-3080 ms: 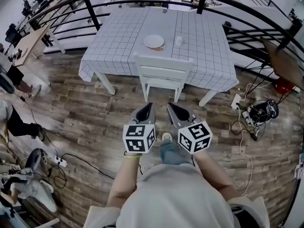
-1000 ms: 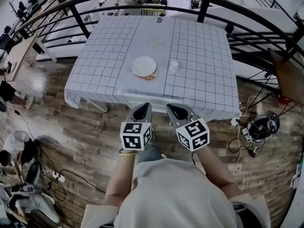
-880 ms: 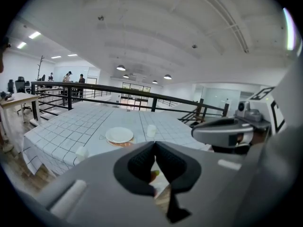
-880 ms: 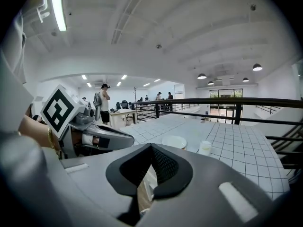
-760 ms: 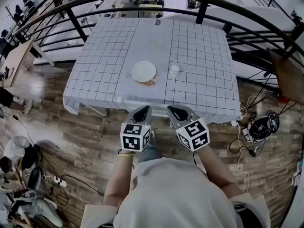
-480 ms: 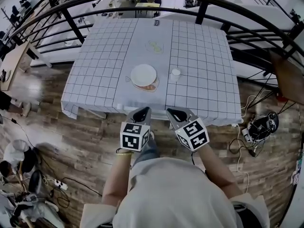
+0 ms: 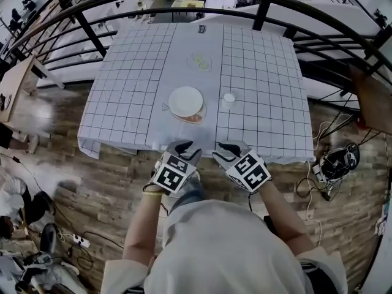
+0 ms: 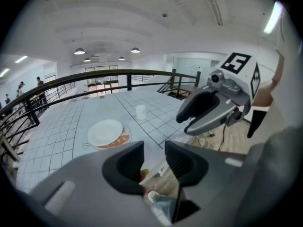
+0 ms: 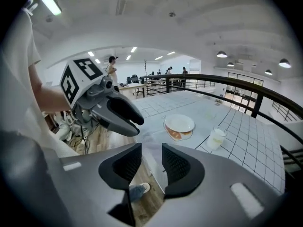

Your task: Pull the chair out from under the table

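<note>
The chair is tucked under the table (image 7: 122,97) and is almost wholly hidden by the checked cloth. Only a white bar (image 8: 161,170) under the cloth's near edge shows between my left jaws; it may be the chair's back. My left gripper (image 7: 184,147) and right gripper (image 7: 225,149) hang side by side at the table's near edge, tilted down. Both have their jaws apart and opening, with no pad pressing on anything. In the left gripper view my left gripper (image 8: 154,152) sees the right gripper (image 8: 185,124) beside it. My right gripper (image 9: 151,155) sees the left gripper (image 9: 135,122).
A white plate (image 7: 185,100) with food and a small white cup (image 7: 228,98) stand on the table near its front. A dark curved railing (image 7: 92,38) runs behind the table. Cables and gear (image 7: 335,158) lie on the wooden floor at the right, a power strip (image 7: 73,241) at the left.
Both grippers have sunk toward the table's near edge and tipped down, the left one rolling. Their jaws, shut before, now stand apart. The chair's back has dropped out of the head view.
</note>
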A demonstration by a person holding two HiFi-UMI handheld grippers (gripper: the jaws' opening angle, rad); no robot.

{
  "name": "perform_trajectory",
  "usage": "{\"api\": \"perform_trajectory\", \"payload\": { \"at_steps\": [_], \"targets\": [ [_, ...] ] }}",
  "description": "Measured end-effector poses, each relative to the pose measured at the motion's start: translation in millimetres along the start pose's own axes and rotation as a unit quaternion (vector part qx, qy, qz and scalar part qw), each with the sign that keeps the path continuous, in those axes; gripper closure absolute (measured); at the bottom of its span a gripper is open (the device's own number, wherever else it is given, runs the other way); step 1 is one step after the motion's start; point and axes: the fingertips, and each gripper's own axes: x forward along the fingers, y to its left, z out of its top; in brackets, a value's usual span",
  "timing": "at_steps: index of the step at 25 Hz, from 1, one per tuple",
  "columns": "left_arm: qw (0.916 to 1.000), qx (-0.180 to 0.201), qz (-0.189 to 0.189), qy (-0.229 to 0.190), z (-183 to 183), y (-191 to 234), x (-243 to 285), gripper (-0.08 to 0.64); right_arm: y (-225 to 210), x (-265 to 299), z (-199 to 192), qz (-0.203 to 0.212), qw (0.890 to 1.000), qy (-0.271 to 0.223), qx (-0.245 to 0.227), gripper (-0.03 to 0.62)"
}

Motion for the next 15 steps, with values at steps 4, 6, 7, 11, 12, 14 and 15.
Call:
{"api": "perform_trajectory", "payload": {
  "at_steps": [4,6,7,11,12,14,15],
  "targets": [
    [0.9972,0.052,-0.044,0.032,-2.5,-2.3,5.6,0.382,6.1,8.6,-9.3,0.025,0.998,0.04,-0.037,0.426],
    [0.9931,0.081,-0.063,0.055,-4.2,-4.0,8.1,0.357,5.6,11.6,-13.7,0.033,0.997,0.057,-0.051,0.412],
    [0.9905,0.097,-0.071,0.067,-5.6,-4.2,9.5,0.351,4.9,13.0,-15.3,0.037,0.995,0.067,-0.058,0.406],
    [0.976,0.16,-0.095,0.113,-14.5,-3.7,14.9,0.328,3.0,19.9,-19.8,0.058,0.988,0.105,-0.093,0.376],
    [0.9712,0.175,-0.103,0.125,-17.7,-4.1,16.5,0.324,2.8,21.5,-21.9,0.064,0.986,0.116,-0.105,0.37],
    [0.9603,0.204,-0.116,0.151,-24.7,-4.2,20.0,0.319,1.9,23.9,-27.5,0.076,0.979,0.143,-0.128,0.366],
    [0.9542,0.22,-0.12,0.164,-28.2,-3.2,21.7,0.318,1.3,25.1,-30.3,0.081,0.975,0.156,-0.137,0.365]
  ]
}}
